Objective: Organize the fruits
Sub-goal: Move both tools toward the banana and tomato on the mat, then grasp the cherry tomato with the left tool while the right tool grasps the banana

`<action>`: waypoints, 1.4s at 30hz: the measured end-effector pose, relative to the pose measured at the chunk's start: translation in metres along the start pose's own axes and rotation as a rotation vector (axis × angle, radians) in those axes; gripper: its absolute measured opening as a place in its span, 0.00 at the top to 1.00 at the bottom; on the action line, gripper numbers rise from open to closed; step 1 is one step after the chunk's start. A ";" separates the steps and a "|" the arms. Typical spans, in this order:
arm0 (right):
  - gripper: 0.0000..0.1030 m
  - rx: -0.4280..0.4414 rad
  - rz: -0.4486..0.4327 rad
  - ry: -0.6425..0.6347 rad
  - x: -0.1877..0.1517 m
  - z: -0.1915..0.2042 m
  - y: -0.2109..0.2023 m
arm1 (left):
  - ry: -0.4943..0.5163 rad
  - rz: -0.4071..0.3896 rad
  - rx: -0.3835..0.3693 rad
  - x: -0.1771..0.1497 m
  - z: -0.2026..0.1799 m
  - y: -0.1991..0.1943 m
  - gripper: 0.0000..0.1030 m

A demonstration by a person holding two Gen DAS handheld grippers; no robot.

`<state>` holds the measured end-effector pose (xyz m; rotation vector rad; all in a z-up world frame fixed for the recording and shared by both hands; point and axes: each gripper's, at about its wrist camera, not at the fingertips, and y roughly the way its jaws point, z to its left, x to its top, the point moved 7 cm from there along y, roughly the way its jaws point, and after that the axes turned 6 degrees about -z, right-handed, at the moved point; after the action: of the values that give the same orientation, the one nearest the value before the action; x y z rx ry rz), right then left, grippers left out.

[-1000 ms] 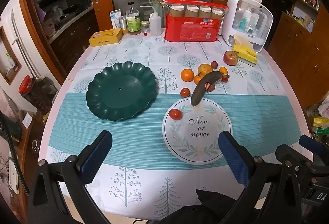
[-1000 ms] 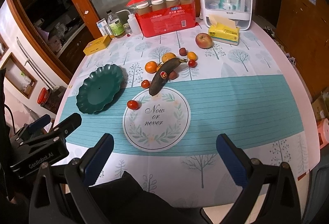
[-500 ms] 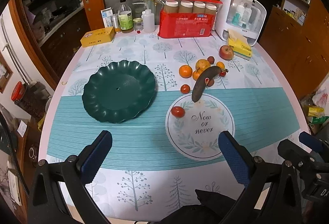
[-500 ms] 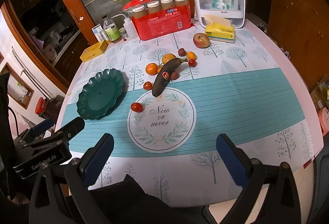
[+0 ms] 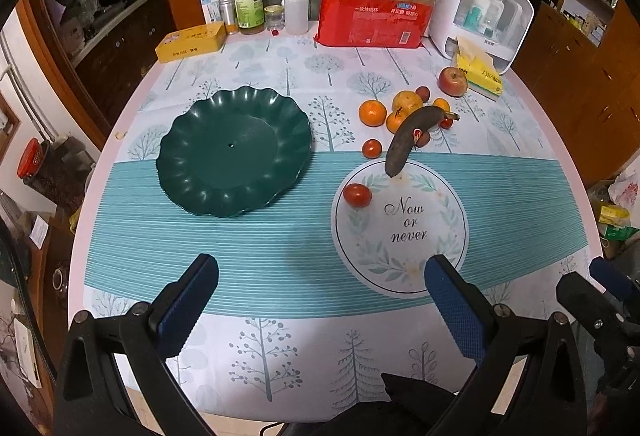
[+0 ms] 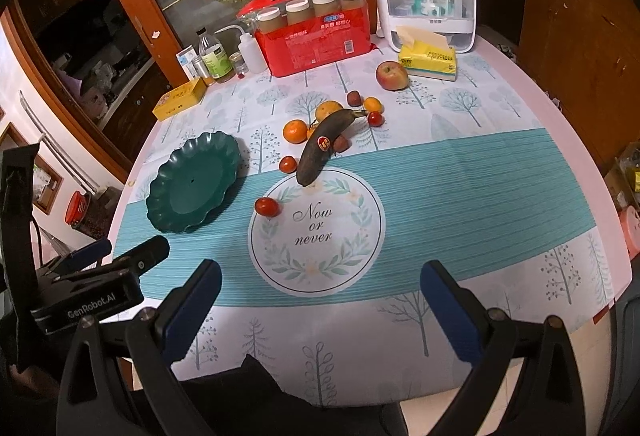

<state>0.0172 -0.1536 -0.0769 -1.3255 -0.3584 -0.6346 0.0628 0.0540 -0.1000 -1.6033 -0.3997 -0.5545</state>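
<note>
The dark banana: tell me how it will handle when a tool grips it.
The banana looks almost black, so it is probably very ripe, soft and easily bruised. Its tip lies on the printed circle, its far end among small fruits, which may roll when it lifts.

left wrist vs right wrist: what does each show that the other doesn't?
Only the left wrist view: the left gripper, open, from behind its own fingers, with the right gripper's body at the right edge. Only the right wrist view: the right gripper, open, and the left gripper's labelled body at lower left. Both: the empty green plate, the banana, a tomato, the apple.
</note>
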 end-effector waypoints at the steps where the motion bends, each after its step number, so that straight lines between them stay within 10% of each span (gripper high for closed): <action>1: 0.03 0.006 0.006 -0.003 0.000 0.000 0.003 | 0.001 0.004 -0.003 0.001 -0.001 0.002 0.01; 28: 0.03 0.248 0.073 0.028 0.099 -0.036 0.113 | -0.059 0.248 -0.021 0.041 -0.045 0.128 0.04; 42: 0.12 0.378 0.201 0.164 0.104 -0.044 0.223 | -0.134 0.419 0.040 0.027 -0.041 0.204 0.26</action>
<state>0.2303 -0.1948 -0.2003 -0.9271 -0.1959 -0.4745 0.1947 -0.0107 -0.2503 -1.6308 -0.1628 -0.1199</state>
